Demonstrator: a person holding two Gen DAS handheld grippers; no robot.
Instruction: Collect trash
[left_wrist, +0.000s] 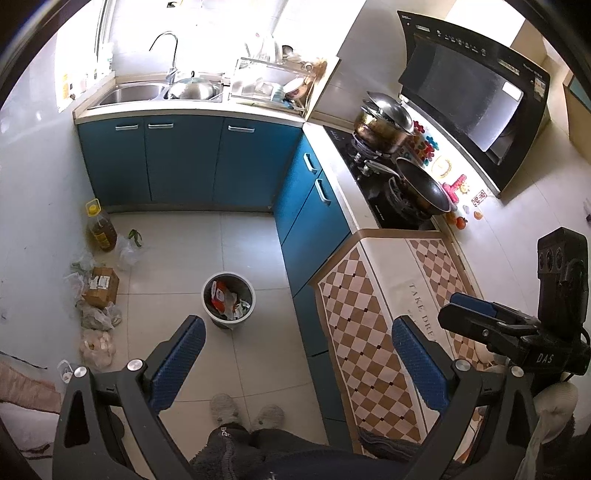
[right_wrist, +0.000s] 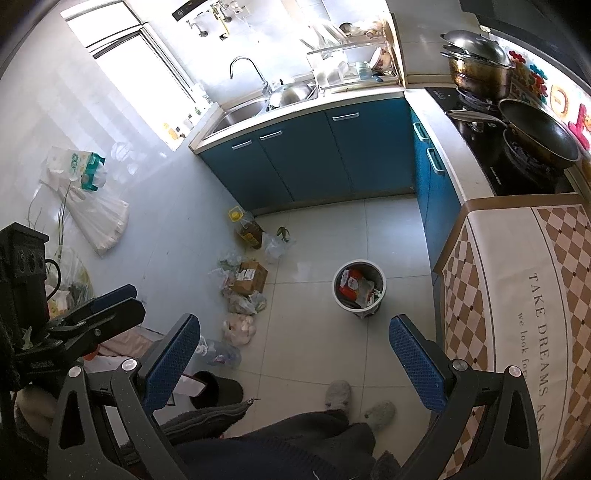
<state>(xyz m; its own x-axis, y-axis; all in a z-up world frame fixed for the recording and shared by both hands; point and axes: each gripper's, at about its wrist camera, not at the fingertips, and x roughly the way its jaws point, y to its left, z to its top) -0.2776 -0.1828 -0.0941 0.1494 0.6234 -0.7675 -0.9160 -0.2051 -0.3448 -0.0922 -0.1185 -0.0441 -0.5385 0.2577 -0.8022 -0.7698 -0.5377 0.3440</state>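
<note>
Both grippers hang high over the kitchen floor, the left gripper (left_wrist: 297, 363) and the right gripper (right_wrist: 295, 360) each with blue-padded fingers (left_wrist: 181, 363) spread wide and nothing between them. The round trash bin (left_wrist: 228, 300) stands on the pale floor tiles just beside the blue cabinets (left_wrist: 184, 158), already holding crumpled red and white wrappers (right_wrist: 356, 288). Along the left wall lie an oil bottle (right_wrist: 248, 228), a cardboard box (right_wrist: 250, 276) and several plastic bags (right_wrist: 239, 326), while the person's grey slippers (left_wrist: 245, 408) stand near the checkered cloth (left_wrist: 373, 332) draped over the worktop.
</note>
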